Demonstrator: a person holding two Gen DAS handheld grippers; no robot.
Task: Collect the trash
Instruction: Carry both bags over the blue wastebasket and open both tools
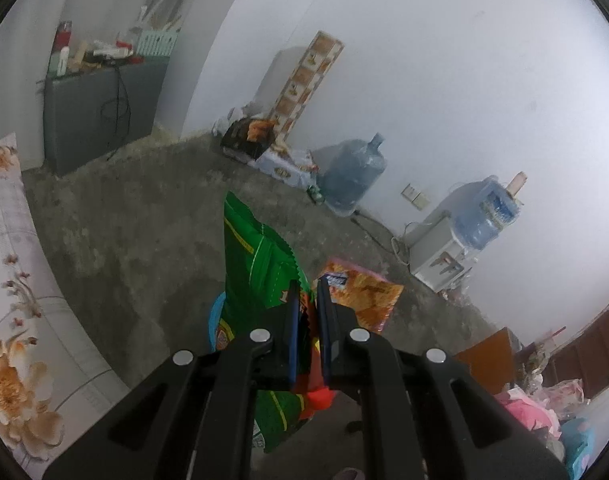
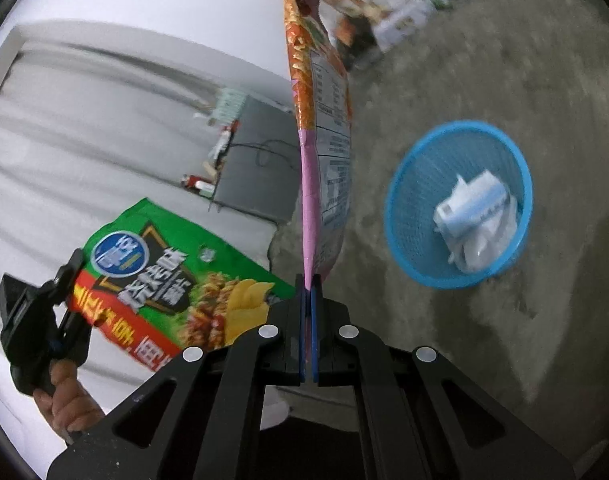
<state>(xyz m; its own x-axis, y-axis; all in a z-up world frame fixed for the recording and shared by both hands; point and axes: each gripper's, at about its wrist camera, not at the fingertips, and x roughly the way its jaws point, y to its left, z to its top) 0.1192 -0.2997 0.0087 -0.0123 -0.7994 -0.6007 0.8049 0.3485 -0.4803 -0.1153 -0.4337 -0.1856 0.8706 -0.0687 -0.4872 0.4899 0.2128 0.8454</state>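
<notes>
My left gripper [image 1: 306,292] is shut on a green snack bag [image 1: 256,264], which sticks up and to the left of the fingers. Just behind it to the right is an orange snack bag [image 1: 360,296]. A sliver of the blue basket [image 1: 215,320] shows under the green bag. In the right wrist view, my right gripper [image 2: 308,280] is shut on the lower edge of the orange and pink bag [image 2: 322,120], which stands tall above it. The blue mesh basket [image 2: 404,168] sits on the floor to the right with white trash [image 2: 476,224] inside. The left gripper [image 2: 70,284], held by a hand [image 2: 64,396], carries the green bag [image 2: 176,276].
The floor is bare concrete [image 1: 124,220]. A grey cabinet [image 1: 92,108] with clutter on top stands by the far wall. Boxes [image 1: 280,164], a large water bottle [image 1: 354,176] and a water dispenser [image 1: 444,248] line the wall. Floral bedding [image 1: 12,280] lies at the left.
</notes>
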